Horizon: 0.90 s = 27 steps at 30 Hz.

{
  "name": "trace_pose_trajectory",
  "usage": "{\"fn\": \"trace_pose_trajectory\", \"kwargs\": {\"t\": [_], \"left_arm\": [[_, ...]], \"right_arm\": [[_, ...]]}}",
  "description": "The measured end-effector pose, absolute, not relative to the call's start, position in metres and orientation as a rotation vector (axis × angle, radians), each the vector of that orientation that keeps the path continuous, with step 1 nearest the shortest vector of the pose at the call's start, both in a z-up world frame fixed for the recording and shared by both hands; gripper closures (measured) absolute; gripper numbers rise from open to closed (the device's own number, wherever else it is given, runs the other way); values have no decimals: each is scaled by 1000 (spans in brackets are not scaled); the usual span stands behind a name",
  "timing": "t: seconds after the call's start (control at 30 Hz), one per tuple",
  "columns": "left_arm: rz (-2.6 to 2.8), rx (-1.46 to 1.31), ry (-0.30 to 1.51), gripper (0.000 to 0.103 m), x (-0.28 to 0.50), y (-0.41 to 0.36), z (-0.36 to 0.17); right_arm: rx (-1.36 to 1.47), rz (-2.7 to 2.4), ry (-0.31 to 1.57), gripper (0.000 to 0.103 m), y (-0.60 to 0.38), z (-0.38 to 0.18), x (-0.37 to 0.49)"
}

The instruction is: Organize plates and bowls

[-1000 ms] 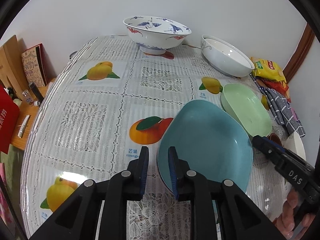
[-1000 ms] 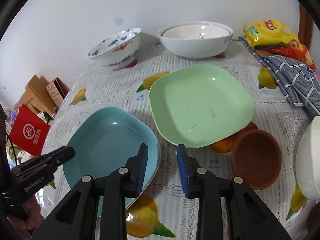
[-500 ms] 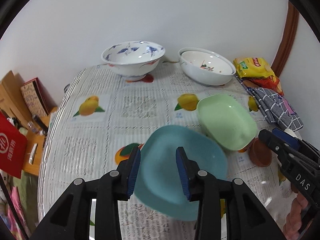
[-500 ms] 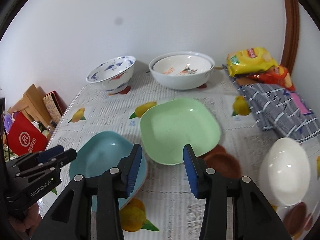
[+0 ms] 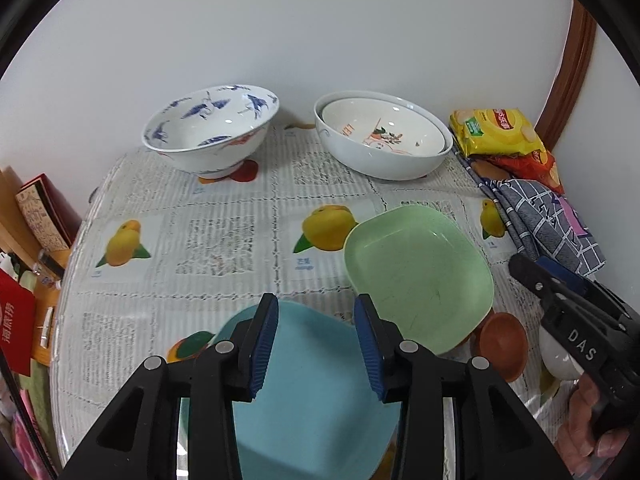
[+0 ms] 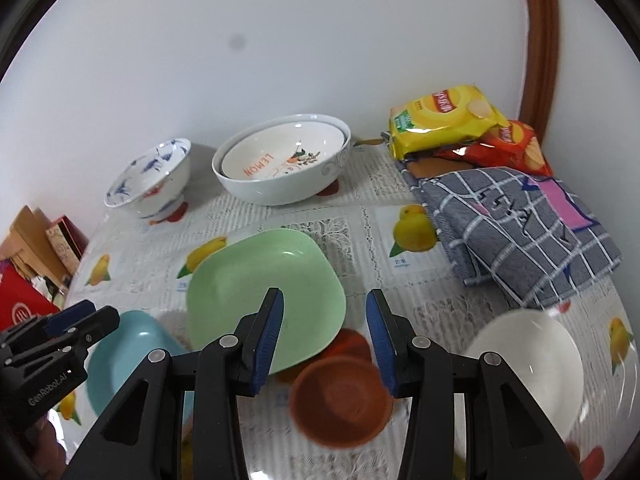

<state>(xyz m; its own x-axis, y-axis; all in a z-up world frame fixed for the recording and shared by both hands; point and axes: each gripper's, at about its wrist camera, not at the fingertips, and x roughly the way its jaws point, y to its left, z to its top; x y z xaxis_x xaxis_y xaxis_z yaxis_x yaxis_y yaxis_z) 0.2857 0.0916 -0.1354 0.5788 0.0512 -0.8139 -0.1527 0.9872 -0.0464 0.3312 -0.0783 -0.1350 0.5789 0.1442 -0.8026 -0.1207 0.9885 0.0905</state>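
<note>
**Hovering over the square plates, both tongs released**

Lying flat on the fruit-print tablecloth (image 5: 224, 240), the blue plate (image 5: 316, 396) sits just beside the green plate (image 6: 264, 300), whose near corner overlaps a small brown bowl (image 6: 340, 404). The left gripper (image 5: 316, 344) hangs above the blue plate, jaws apart and holding nothing; the right gripper (image 6: 326, 340) likewise, over the green plate's corner and the brown bowl. Farther back stand a blue-patterned bowl (image 5: 212, 132) and nested white bowls (image 5: 382, 140); snack bags (image 6: 444, 120) and a checked cloth (image 6: 520, 232) lie to the right.

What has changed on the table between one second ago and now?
Both grippers opened wider and pulled up and back: the left gripper no longer sits at the blue plate rim, and the right gripper now hangs above the brown bowl. Neither holds anything. The green plate and other dishes stayed put.
</note>
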Motion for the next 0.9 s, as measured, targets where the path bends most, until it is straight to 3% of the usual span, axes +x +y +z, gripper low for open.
{"fn": "trace_pose_trajectory", "kwargs": {"t": [0.3, 0.73, 0.9], "left_arm": [[96, -136, 1025, 62, 317, 78, -172], [102, -117, 1040, 62, 331, 68, -187], [88, -110, 1049, 64, 336, 62, -191]], "right_arm": [[98, 163, 1049, 60, -81, -184, 354], [91, 158, 1082, 60, -78, -201, 360], [76, 151, 1114, 72, -74, -214, 366]]}}
